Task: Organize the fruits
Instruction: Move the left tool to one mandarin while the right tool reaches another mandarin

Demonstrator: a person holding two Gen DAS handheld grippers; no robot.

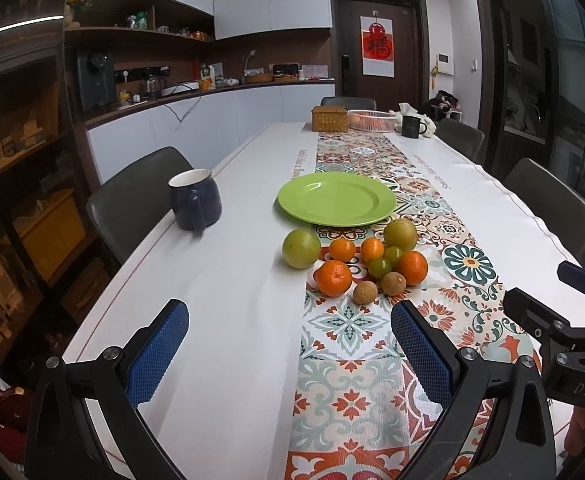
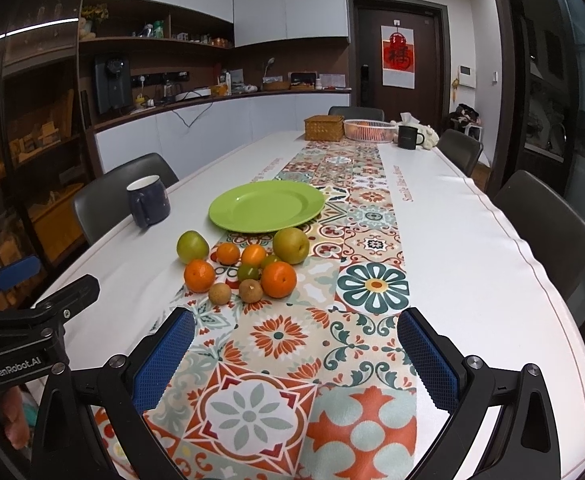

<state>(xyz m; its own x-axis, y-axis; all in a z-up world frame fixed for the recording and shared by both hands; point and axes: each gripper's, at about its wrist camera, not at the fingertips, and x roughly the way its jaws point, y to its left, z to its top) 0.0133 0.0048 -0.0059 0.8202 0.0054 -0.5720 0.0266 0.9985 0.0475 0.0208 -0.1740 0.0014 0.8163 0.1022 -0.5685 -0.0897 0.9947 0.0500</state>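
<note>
Dining table [image 1: 232, 300] with patterned runner [image 1: 352, 360], holding fruit cluster [image 1: 356, 264] just ahead of both grippers. Green plate [image 1: 336, 200] waiting empty beyond fruits, probably as destination. Left gripper [image 1: 290, 354] and right gripper [image 2: 296, 360] hovering, jaws apart, gripping nothing.

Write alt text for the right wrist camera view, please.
A cluster of fruit sits on a patterned table runner just before an empty green plate. The open right gripper hovers short of it; a navy mug stands left.
</note>
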